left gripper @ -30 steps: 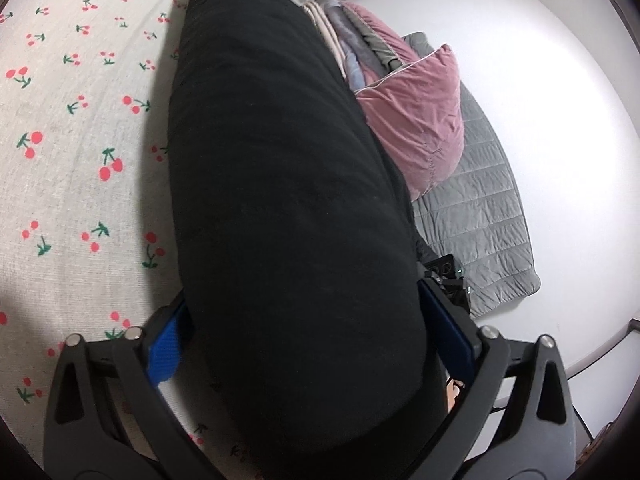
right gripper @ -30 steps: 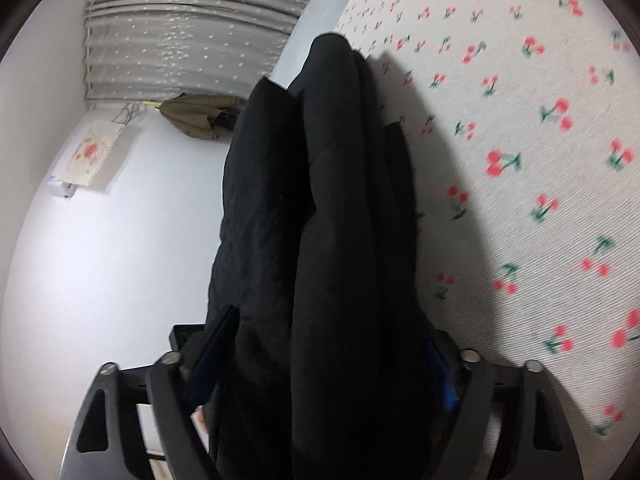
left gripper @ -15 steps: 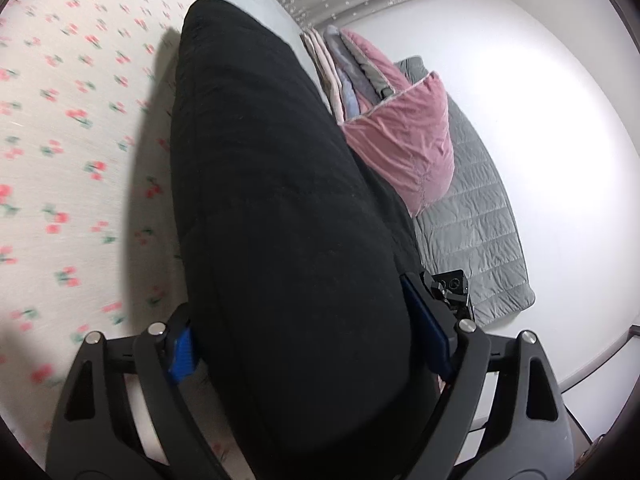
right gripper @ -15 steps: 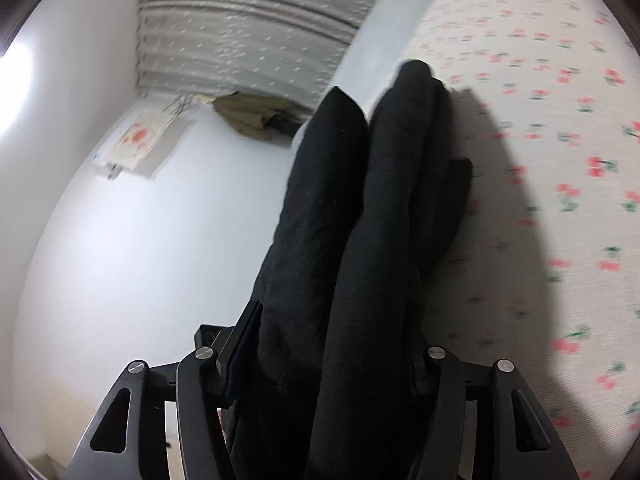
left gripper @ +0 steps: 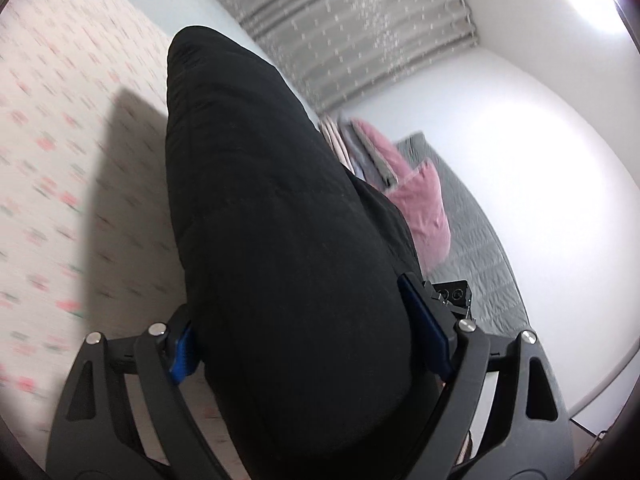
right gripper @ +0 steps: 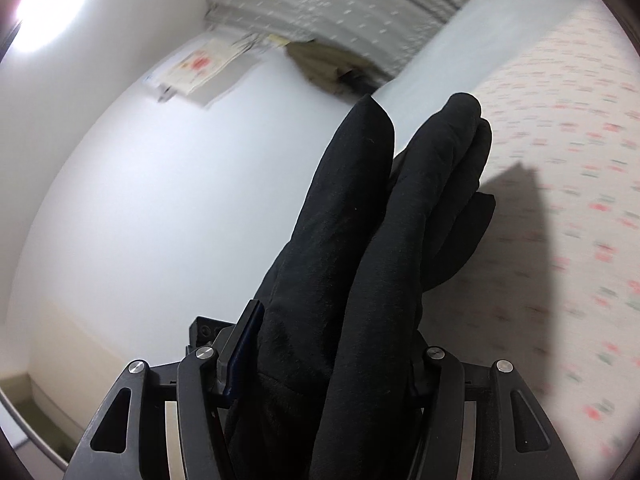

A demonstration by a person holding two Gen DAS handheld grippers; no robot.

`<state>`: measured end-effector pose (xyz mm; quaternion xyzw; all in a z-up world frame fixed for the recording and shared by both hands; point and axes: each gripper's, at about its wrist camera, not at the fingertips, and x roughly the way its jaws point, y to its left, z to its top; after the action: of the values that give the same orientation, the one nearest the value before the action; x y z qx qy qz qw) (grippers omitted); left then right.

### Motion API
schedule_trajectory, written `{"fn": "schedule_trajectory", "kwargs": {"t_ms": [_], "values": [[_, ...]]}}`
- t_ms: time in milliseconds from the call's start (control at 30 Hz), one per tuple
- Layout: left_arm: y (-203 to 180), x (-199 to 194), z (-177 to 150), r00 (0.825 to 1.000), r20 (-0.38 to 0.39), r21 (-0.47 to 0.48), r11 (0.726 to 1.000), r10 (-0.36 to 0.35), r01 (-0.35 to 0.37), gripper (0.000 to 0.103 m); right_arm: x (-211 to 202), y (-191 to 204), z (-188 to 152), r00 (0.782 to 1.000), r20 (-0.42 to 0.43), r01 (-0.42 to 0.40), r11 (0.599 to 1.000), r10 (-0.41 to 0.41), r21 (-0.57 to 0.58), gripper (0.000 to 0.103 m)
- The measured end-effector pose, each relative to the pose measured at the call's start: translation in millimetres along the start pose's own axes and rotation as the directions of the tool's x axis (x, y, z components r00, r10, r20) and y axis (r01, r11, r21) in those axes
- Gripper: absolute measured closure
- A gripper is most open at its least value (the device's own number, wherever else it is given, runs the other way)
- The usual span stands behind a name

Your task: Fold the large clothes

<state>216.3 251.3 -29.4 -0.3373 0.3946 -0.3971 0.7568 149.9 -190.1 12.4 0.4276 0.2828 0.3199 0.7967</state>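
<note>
A thick black folded garment (left gripper: 280, 240) fills the middle of the left wrist view. My left gripper (left gripper: 308, 340) is shut on it, blue pads pressed against both sides. In the right wrist view the same black garment (right gripper: 360, 260) shows as several stacked folds standing up between the fingers. My right gripper (right gripper: 332, 356) is shut on it. The garment is held up above the cherry-print bed sheet (left gripper: 52, 160), which also shows in the right wrist view (right gripper: 580, 200). The fingertips are hidden by cloth.
A pink cushion (left gripper: 424, 208) and a grey quilted blanket (left gripper: 480, 240) lie by the white wall with folded clothes (left gripper: 348, 140). A grey dotted curtain (left gripper: 360, 20) hangs at the far end. An olive garment (right gripper: 320, 60) lies near the curtain.
Both grippers have tilted upward with the garment: the curtain, walls and ceiling lights have come into view and less of the sheet shows. The grips are unchanged.
</note>
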Motion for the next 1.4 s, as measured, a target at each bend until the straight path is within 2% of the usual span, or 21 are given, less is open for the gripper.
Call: {"fn": "schedule_trajectory", "kwargs": {"t_ms": [133, 233, 333, 400, 433, 500, 600, 700, 767, 833, 867, 933, 1067, 1100, 1200, 1233, 1267, 1300, 1333, 1367, 1400], "values": [[29.2, -43.0, 17.2, 0.996, 0.092, -0.011, 1.0, 0.013, -0.012, 0.016, 56.9, 25.0, 13.6, 0.998, -0.051, -0.029, 0.998, 0.026, -0.06, 0.045], [56.9, -53.1, 22.4, 0.991, 0.122, -0.041, 0.998, 0.053, -0.048, 0.016, 99.0, 31.5, 20.3, 0.995, -0.095, -0.016, 0.995, 0.007, -0.096, 0.045], [91.0, -42.4, 20.0, 0.984, 0.09, -0.112, 0.984, 0.152, -0.141, 0.015, 138.7, 12.5, 22.8, 0.984, -0.154, 0.082, 0.993, -0.094, -0.087, 0.043], [121.1, -27.9, 14.0, 0.974, 0.03, -0.174, 0.96, 0.226, -0.217, 0.011, 159.6, -17.3, 18.1, 0.96, -0.204, 0.188, 0.981, -0.193, -0.045, 0.043], [126.8, -26.3, 12.6, 0.978, 0.038, -0.163, 0.967, 0.207, -0.198, 0.01, 163.7, -30.1, 12.2, 0.945, -0.228, 0.231, 0.972, -0.233, -0.036, 0.042], [122.9, -23.8, 15.5, 0.978, 0.029, -0.147, 0.969, 0.207, -0.201, 0.01, 159.9, -50.3, 6.6, 0.948, -0.223, 0.229, 0.973, -0.225, -0.007, 0.032], [104.5, -19.6, 18.8, 0.96, 0.025, -0.103, 0.956, 0.279, -0.276, 0.01, 145.7, -53.0, 10.4, 0.955, -0.208, 0.22, 0.975, -0.211, 0.021, 0.031], [95.8, -25.2, 21.1, 0.937, 0.043, -0.116, 0.933, 0.346, -0.34, 0.01, 129.4, -33.3, 12.9, 0.944, -0.194, 0.264, 0.963, -0.268, -0.044, 0.031], [79.0, -29.4, 15.0, 0.904, 0.078, -0.106, 0.905, 0.421, -0.412, 0.01, 116.0, -11.5, 6.2, 0.938, -0.175, 0.289, 0.953, -0.3, -0.087, 0.031], [59.1, -33.8, 8.5, 0.856, 0.127, -0.055, 0.865, 0.501, -0.498, 0.01, 94.6, 7.8, 2.8, 0.93, -0.145, 0.319, 0.938, -0.337, -0.134, 0.031], [53.0, -36.2, 5.2, 0.84, 0.151, -0.026, 0.852, 0.521, -0.523, 0.01, 81.9, 17.7, 0.1, 0.923, -0.126, 0.344, 0.926, -0.364, -0.157, 0.031], [23.6, -34.6, -3.0, 0.786, 0.211, 0.038, 0.799, 0.581, -0.6, 0.009, 61.2, 33.1, -7.1, 0.904, -0.09, 0.394, 0.897, -0.417, -0.199, 0.031], [-15.2, -29.3, -28.8, 0.69, 0.266, 0.11, 0.69, 0.673, -0.715, 0.003, 28.4, 61.4, -32.0, 0.836, -0.005, 0.52, 0.796, -0.548, -0.31, 0.022], [-19.5, -29.8, -38.4, 0.668, 0.266, 0.118, 0.664, 0.695, -0.738, 0.003, 21.8, 68.8, -41.7, 0.812, 0.014, 0.554, 0.761, -0.584, -0.337, 0.021], [-17.8, -26.9, -60.0, 0.626, 0.187, 0.096, 0.62, 0.757, -0.778, 0.001, 15.7, 75.6, -63.4, 0.756, 0.037, 0.618, 0.694, -0.654, -0.368, 0.019], [-16.2, -24.0, -69.3, 0.611, 0.155, 0.079, 0.606, 0.777, -0.791, 0.001, 13.2, 75.7, -70.0, 0.745, 0.038, 0.628, 0.682, -0.666, -0.374, 0.018], [-16.8, -21.4, -79.5, 0.589, 0.148, 0.068, 0.586, 0.794, -0.807, 0.001, 12.8, 76.1, -79.8, 0.726, 0.032, 0.643, 0.661, -0.687, -0.386, 0.016], [-17.9, -16.4, -88.7, 0.555, 0.153, 0.062, 0.553, 0.817, -0.831, 0.001, 14.3, 75.8, -89.4, 0.696, 0.027, 0.666, 0.631, -0.718, -0.399, 0.015], [-18.0, -13.5, -96.5, 0.543, 0.151, 0.056, 0.541, 0.826, -0.839, 0.001, 17.8, 76.2, -95.3, 0.679, 0.028, 0.677, 0.611, -0.733, -0.411, 0.015], [-19.3, -11.0, -103.7, 0.55, 0.144, 0.044, 0.55, 0.823, -0.834, 0.001, 20.8, 78.3, -104.4, 0.662, 0.033, 0.683, 0.585, -0.749, -0.437, 0.015], [-17.5, -9.8, -109.6, 0.569, 0.135, 0.024, 0.572, 0.811, -0.82, 0.001, 23.5, 80.9, -112.3, 0.652, 0.04, 0.685, 0.565, -0.757, -0.459, 0.015]]}}
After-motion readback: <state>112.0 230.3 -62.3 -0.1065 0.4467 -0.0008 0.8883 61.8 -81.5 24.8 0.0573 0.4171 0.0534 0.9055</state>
